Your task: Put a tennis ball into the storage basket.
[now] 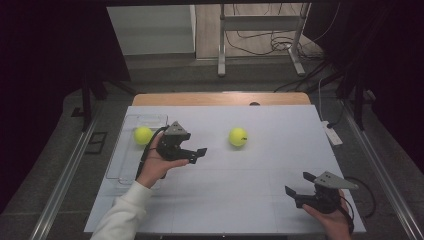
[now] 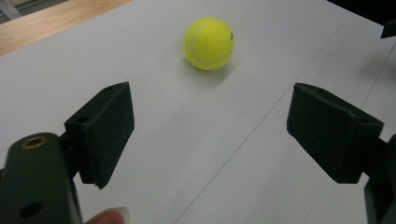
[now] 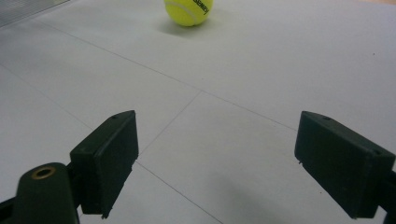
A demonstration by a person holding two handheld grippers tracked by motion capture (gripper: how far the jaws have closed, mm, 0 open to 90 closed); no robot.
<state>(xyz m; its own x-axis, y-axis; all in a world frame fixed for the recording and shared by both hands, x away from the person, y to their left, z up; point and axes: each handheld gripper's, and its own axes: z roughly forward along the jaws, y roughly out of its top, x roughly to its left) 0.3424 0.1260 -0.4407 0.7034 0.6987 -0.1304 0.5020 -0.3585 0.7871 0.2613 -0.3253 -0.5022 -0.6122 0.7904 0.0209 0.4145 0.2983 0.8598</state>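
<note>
Two yellow tennis balls are on the white table cover. One ball lies bare near the middle of the table. The other ball rests in the far end of a clear tray at the left. My left gripper is held just right of the tray and points toward the middle ball, a short way from it, open with nothing between its jaws. My right gripper stands open and empty near the front right corner, aimed at the same ball from farther off.
A strip of bare wooden tabletop shows beyond the white cover. A white power strip lies off the table's right edge. Metal stand legs and cables sit on the floor behind the table.
</note>
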